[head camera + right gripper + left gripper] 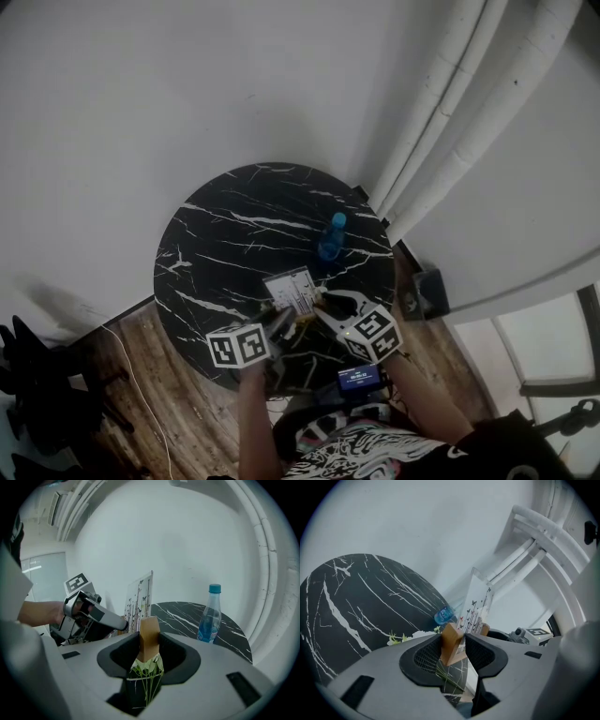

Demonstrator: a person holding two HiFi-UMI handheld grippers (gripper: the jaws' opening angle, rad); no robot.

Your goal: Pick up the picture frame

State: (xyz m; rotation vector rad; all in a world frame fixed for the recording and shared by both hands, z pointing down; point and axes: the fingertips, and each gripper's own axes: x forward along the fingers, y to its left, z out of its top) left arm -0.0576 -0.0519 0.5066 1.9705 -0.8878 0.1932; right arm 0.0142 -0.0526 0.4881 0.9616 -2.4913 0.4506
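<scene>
The picture frame [291,292] is a clear pane printed with flowers and butterflies on two wooden foot blocks, over the near edge of the round black marble table [225,225]. My left gripper [281,322] and right gripper [323,305] hold it from either side. In the left gripper view the jaws [459,646] are shut on a wooden block [451,643], and the pane [477,604] leans up to the right. In the right gripper view the jaws [149,644] clamp the other block [149,632], with the pane [139,603] behind. Whether the frame touches the table is hidden.
A water bottle [330,238] with a blue cap stands on the table just beyond the frame, also visible as the bottle [209,616]. White pipes [450,122] run along the wall at right. A small black box [427,292] sits on the wooden floor.
</scene>
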